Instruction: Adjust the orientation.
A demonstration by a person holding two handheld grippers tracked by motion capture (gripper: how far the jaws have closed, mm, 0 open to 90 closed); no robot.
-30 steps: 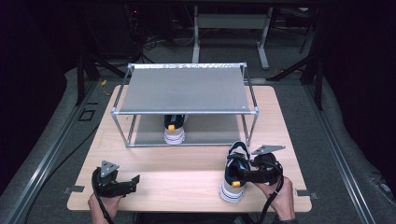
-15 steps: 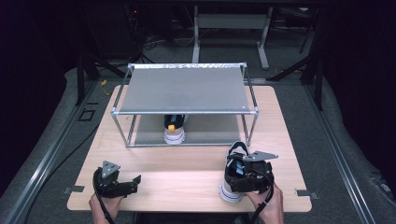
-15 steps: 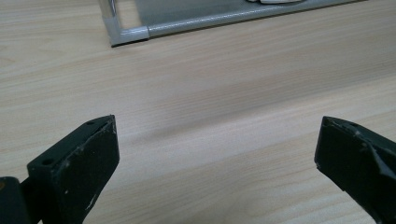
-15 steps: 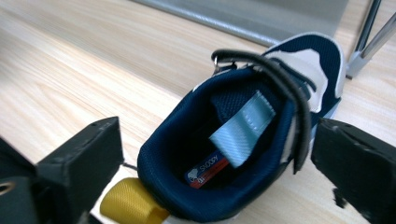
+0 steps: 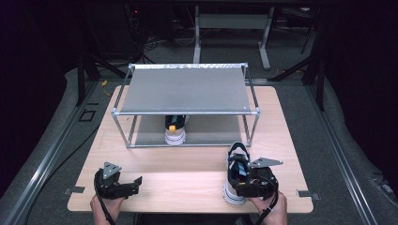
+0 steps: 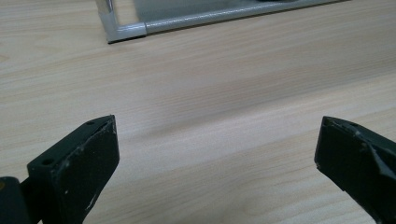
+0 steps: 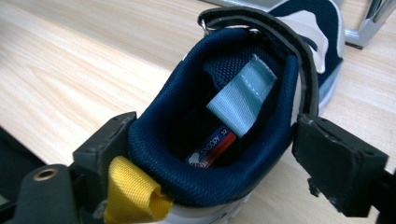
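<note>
A: Two shoes are showing on the table [image 5: 155, 164]. Where is the near one sitting?

B: At about five o'clock on the tabletop, close to the front edge. That navy shoe [image 5: 237, 174] is standing upright on its white sole, its toe pointing toward twelve o'clock and its heel toward the person.

A: And the right gripper [image 5: 251, 186]?

B: It is sitting right at the shoe's heel. In the right gripper view its fingers [image 7: 341, 163] are standing either side of the padded heel collar [image 7: 205, 186]; the left one is lying against the collar beside the yellow pull loop [image 7: 130, 193], while the right one is standing just beside the collar's other side. They have just been closing in from a wider spread with the heel between them, though I cannot tell whether they are squeezing it.

A: What is the other gripper doing?

B: The left gripper [image 5: 123, 186] is resting near seven o'clock, well apart from the shoe. In the left gripper view its fingers [image 6: 79, 163] are standing wide, with bare wood between them.

A: And the second shoe?

B: That one [image 5: 175, 130] is sitting under the metal rack [image 5: 187, 89] at about twelve o'clock, on the rack's lower level, toe toward the front.
</note>
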